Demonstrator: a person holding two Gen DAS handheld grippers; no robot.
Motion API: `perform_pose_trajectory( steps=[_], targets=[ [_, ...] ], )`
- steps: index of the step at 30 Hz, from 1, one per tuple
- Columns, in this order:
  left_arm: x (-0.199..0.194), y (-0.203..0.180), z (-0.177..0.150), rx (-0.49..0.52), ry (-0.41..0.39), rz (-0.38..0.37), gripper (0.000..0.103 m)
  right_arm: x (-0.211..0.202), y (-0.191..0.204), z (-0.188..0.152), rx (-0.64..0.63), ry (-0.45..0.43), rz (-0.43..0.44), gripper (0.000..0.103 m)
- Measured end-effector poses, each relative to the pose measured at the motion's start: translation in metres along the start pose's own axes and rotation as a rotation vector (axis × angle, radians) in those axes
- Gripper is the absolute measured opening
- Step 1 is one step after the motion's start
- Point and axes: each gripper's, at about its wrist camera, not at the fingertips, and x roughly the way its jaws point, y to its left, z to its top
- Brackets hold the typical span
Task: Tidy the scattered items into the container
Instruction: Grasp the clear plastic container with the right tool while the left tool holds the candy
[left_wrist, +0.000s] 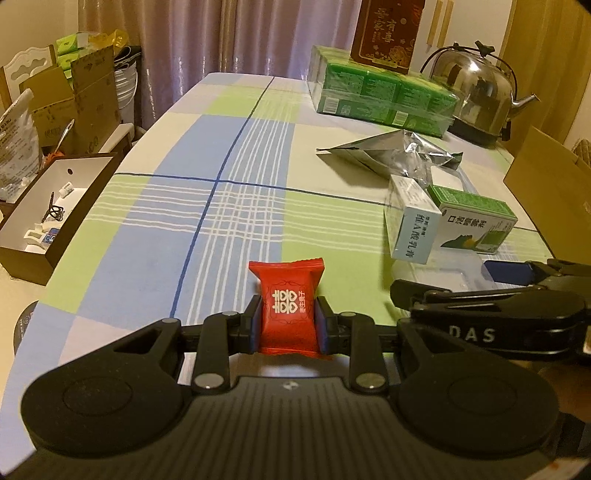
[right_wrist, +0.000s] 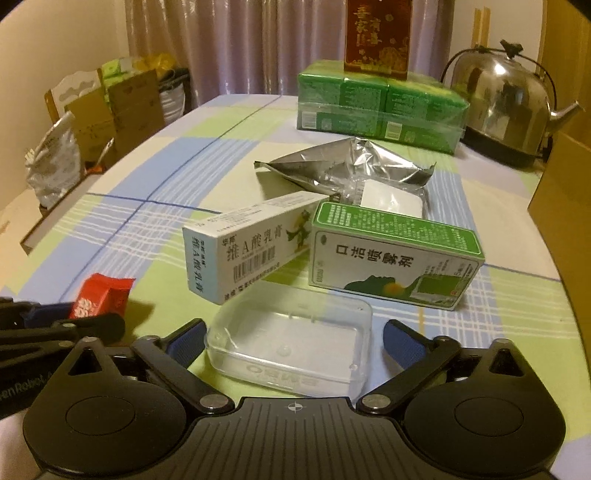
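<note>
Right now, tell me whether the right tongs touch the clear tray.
Apart. The right wrist view shows open right tongs flanking the clear tray, gaps beside both pads.

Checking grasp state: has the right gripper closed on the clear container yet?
No: in the right wrist view the right gripper has both blue pads standing clear of the clear plastic container's sides.

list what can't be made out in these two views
- Left wrist view: clear plastic container, near part hidden behind the right gripper.
- Right wrist view: red candy packet, lower part covered by the left gripper's fingers.
- Both views: silver foil pouch, contents hidden.
</note>
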Motion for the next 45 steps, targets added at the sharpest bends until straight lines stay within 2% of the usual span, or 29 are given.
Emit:
perform_pose_trajectory(
  steps=[5,13,22,32,45],
  targets=[
    [-0.001,-0.003,-0.003,0.006,0.004,-0.003,0.024,-0.013,-0.012,-0.007,-0.010,0.011,0.005,0.086],
    [-0.017,-0.022,-0.010,0.018,0.009,-0.030,0.024,-0.064,-0.059,-0.039,0.020,0.020,-0.019,0.086],
    [-0.036,-0.077,-0.031,0.086,0.053,-0.101,0.024,-0.123,-0.102,-0.069,0.078,0.014,-0.050,0.086],
    [-0.061,-0.121,-0.044,0.137,0.089,-0.146,0.024,-0.168,-0.124,-0.077,0.140,-0.038,-0.039,0.086],
    [-0.098,-0.157,-0.049,0.201,0.075,-0.174,0.024,-0.219,-0.144,-0.080,0.182,-0.112,-0.055,0.086]
  ],
)
